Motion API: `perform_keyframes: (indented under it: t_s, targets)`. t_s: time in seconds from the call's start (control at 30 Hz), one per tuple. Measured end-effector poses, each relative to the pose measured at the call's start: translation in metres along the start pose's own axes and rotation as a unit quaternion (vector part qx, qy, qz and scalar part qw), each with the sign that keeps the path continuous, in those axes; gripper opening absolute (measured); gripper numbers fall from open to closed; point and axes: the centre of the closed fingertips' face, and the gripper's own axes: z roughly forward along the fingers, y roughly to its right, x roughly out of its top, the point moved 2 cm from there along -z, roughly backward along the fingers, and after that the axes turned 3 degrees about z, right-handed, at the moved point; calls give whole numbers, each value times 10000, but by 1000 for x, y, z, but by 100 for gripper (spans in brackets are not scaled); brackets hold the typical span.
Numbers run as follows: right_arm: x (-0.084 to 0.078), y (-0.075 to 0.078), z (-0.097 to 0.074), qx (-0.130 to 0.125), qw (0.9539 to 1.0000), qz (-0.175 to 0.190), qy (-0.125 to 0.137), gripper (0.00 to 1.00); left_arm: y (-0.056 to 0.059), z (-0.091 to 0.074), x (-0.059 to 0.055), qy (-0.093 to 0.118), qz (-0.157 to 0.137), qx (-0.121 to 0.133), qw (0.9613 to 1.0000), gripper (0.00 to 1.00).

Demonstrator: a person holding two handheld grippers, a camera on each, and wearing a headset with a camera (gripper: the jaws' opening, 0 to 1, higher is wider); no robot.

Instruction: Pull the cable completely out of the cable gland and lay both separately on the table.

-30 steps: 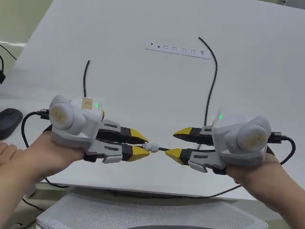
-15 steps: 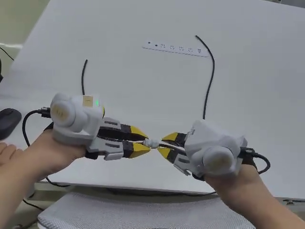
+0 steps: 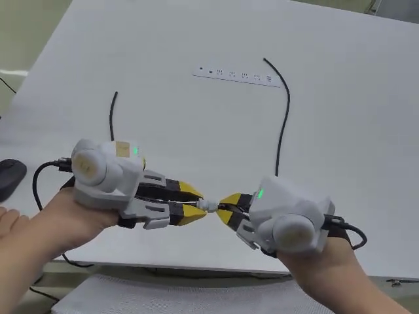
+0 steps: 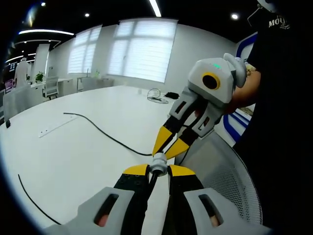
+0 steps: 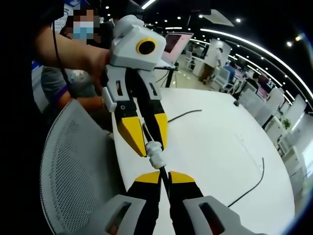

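Note:
A small white cable gland (image 3: 209, 206) hangs above the table's near edge between my two grippers. My left gripper (image 3: 198, 203) comes from the left, shut on the gland (image 4: 157, 161). My right gripper (image 3: 224, 209) faces it, shut on the black cable (image 3: 283, 124) just beside the gland. From there the cable runs up the table to its end near the power strip. In the right gripper view my own tips (image 5: 164, 177) pinch the cable, with the gland (image 5: 154, 152) just beyond them. Another stretch of black cable (image 3: 112, 112) lies behind the left gripper.
A white power strip (image 3: 239, 74) lies at the far middle of the white table (image 3: 196, 131). A dark mouse (image 3: 10, 175) sits at the left edge. A grey mesh chair (image 3: 163, 294) is below the table's near edge.
My right gripper was open to the right of the gland; it has moved left, rolled over and shut on the cable beside the gland. The left gripper has kept its hold.

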Motion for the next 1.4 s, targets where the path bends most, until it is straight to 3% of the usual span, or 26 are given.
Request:
perform_keyframes:
  t_s: [0.17,0.6,0.9,1.0,1.07,1.27,1.4]
  targets:
    - [-4,1,1,7,9993,384,-8,0,0,1,1,-26,34,-11,10000,15]
    - [-13,5,2,-38,9979,629,-115,0,-2,3,0,-37,41,50,10000,15]
    - [-36,18,0,-227,9944,967,-348,0,-5,-2,0,10,-4,104,9999,15]
    - [-49,23,0,-321,9910,1212,-479,0,-6,-2,-1,14,7,114,9999,15]
    - [-58,26,1,-369,9859,1545,-532,0,-4,-1,0,19,-4,87,10000,15]
    - [-77,28,4,-432,9744,2070,-759,0,-3,0,-1,16,0,60,10000,15]
    - [-80,27,5,-411,9715,2207,-765,0,-3,2,-2,-18,-1,42,10000,15]
